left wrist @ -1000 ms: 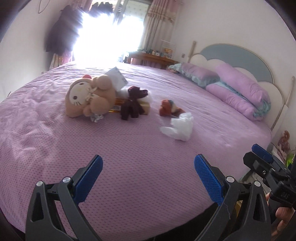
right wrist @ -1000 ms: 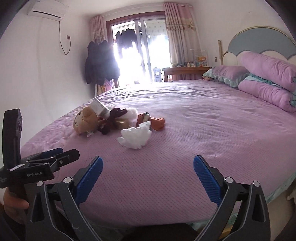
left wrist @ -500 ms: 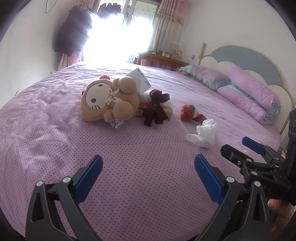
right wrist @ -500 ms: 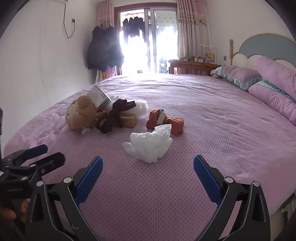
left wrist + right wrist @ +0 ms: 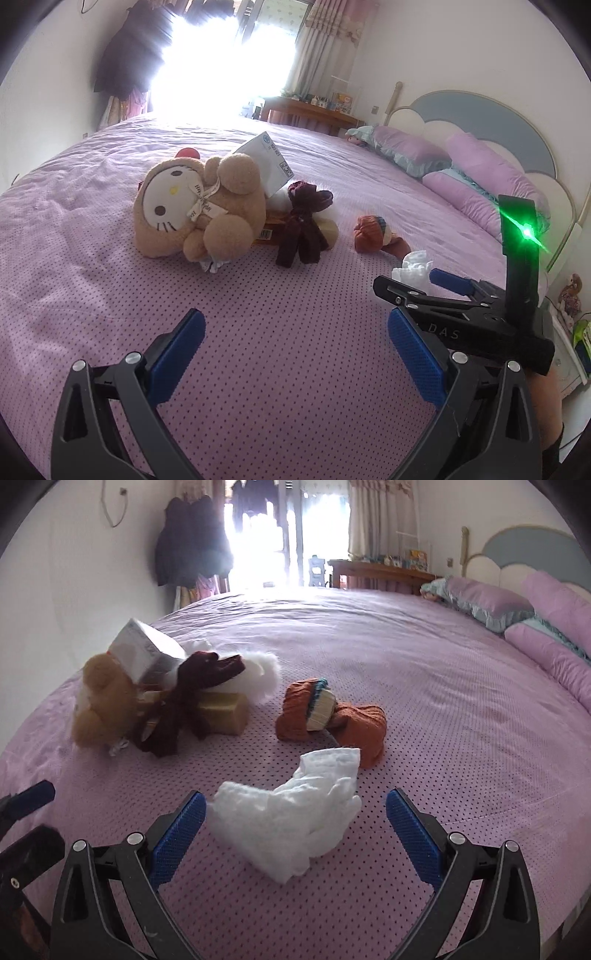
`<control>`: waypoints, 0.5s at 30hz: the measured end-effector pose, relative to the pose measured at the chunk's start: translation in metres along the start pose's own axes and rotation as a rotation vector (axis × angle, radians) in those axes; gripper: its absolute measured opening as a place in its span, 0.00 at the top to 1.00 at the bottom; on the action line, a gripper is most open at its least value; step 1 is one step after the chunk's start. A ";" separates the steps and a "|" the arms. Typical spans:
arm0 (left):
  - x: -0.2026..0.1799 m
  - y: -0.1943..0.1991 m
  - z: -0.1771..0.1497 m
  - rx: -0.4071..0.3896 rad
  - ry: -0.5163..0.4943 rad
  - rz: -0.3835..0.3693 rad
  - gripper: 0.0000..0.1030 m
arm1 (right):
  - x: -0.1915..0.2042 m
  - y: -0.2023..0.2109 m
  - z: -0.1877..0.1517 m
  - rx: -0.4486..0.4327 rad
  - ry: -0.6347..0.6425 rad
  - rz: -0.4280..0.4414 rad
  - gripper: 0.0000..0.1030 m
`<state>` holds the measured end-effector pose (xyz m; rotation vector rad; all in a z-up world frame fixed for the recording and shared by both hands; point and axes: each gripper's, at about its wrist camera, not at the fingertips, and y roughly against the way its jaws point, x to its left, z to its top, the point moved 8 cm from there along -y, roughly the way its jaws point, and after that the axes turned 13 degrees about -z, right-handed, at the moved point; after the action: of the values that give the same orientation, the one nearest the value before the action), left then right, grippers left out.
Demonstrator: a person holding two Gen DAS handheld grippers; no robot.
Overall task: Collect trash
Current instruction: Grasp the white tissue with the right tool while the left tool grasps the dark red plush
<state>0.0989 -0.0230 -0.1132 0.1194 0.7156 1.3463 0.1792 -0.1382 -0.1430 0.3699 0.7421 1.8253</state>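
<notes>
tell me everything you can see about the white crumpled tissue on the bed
The tissue is a white, soft-looking crumpled wad, wrinkled and folded, with one flap sticking up toward the orange sock. It lies loose on the purple dotted bedspread, between the open blue pads of the right gripper, which do not yet press it. In the left view that gripper partly hides it.

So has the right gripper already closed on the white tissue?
No, the right gripper is wide open, with the crumpled white tissue lying on the bed between its blue pads.
</notes>
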 end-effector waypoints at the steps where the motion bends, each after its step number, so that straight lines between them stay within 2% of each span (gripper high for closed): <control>1: 0.001 -0.002 0.001 0.000 0.002 -0.003 0.04 | -0.001 -0.003 -0.001 0.011 -0.006 0.005 0.09; 2: 0.001 -0.003 0.002 -0.002 0.004 -0.009 0.04 | 0.000 -0.004 -0.002 0.020 -0.007 0.017 0.15; 3: 0.000 -0.004 0.004 -0.003 0.005 -0.016 0.04 | 0.001 -0.006 -0.003 0.030 -0.011 0.042 0.28; 6: 0.000 -0.011 0.008 0.005 0.010 -0.026 0.04 | 0.000 -0.004 -0.005 0.028 -0.021 0.075 0.45; 10: -0.003 -0.025 0.014 0.009 -0.009 -0.021 0.04 | -0.006 0.009 -0.006 -0.003 -0.063 0.135 0.56; 15: -0.017 -0.044 0.023 0.006 -0.055 -0.060 0.04 | -0.016 0.035 -0.003 -0.070 -0.072 0.147 0.56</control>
<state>0.1476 -0.0428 -0.1090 0.1378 0.6718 1.2793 0.1583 -0.1621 -0.1211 0.4513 0.6132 1.9602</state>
